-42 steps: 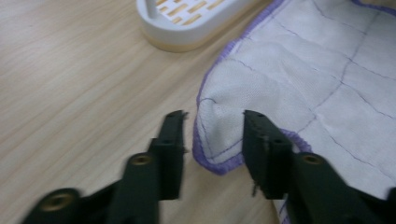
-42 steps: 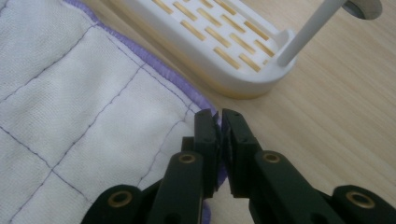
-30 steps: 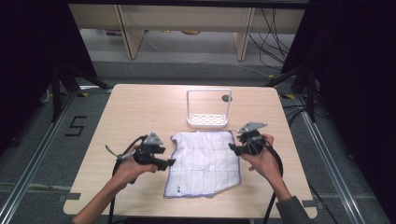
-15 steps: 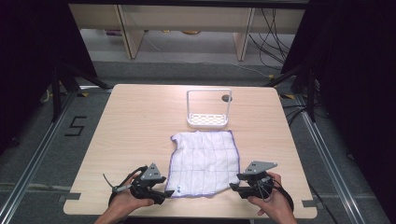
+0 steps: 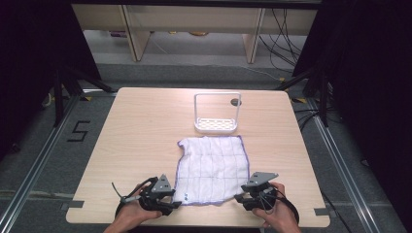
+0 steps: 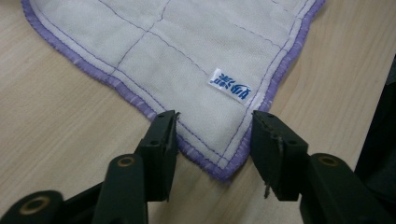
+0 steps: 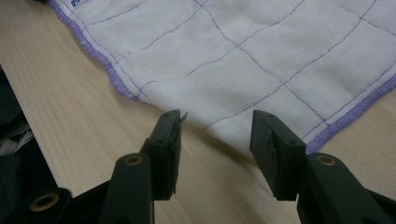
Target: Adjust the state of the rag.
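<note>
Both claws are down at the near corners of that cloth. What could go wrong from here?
The left gripper, whose jaws have just been closing, straddles only the cloth corner's tip; it might slip out. The right gripper stands open over a raised fold, so it may catch two layers or miss. An uneven lift could drag the cloth toward the white rack.

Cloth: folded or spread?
Spread. The cloth lies flat in one layer on the table, its purple hem visible on every side; edges slightly wavy.

Bright even tabletop light, dark surroundings, soft focus
</note>
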A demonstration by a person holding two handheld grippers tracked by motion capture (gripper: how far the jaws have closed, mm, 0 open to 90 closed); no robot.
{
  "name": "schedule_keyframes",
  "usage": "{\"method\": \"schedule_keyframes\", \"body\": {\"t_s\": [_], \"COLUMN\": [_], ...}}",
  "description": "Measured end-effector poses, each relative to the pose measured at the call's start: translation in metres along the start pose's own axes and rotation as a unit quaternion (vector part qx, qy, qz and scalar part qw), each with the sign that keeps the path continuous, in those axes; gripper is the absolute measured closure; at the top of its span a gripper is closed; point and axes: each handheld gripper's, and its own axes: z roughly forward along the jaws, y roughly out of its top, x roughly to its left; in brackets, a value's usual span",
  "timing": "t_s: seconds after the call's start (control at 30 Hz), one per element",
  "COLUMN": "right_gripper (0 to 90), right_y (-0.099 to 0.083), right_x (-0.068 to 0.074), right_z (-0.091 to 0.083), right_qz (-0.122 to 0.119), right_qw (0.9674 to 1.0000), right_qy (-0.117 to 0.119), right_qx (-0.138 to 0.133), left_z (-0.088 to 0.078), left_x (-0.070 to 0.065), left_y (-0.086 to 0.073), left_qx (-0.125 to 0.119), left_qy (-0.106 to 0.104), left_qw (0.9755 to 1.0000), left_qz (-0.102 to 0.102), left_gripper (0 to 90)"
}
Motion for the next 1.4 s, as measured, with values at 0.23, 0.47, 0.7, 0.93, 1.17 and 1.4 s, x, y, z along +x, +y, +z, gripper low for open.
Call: {"method": "schedule_keyframes", "body": {"t_s": [0.23,0.47,0.7,0.93,1.17,1.4], "right_gripper": [56.5,81.3,88.7,86.7,64.0,60.1], "right_y": [0.001,0.005,0.034,0.113,0.130,0.104], "right_x": [-0.001,-0.004,-0.007,-0.028,-0.030,-0.026], "right_z": [0.002,0.014,0.002,0.032,0.056,0.024], "right_qz": [-0.006,-0.048,-0.071,-0.064,-0.048,-0.025], "right_qw": [1.0000,0.9982,0.9974,0.9967,0.9984,0.9988], "right_qy": [0.001,-0.024,-0.009,0.026,-0.008,-0.029], "right_qx": [0.008,0.026,0.011,0.044,0.029,0.030], "left_z": [0.000,0.001,0.001,0.001,0.001,0.001], "left_x": [-0.003,-0.002,-0.002,-0.002,-0.002,-0.003], "left_y": [0.000,0.002,0.002,0.001,0.001,0.001], "left_qx": [-0.001,0.005,0.002,0.000,-0.003,-0.003], "left_qy": [0.000,-0.008,-0.008,-0.010,-0.013,-0.012], "left_qw": [0.9997,0.9992,0.9993,0.9993,0.9994,0.9993], "left_qz": [0.023,0.038,0.037,0.036,0.033,0.035], "left_gripper": [75.9,81.9,82.0,81.6,80.9,80.0]}}
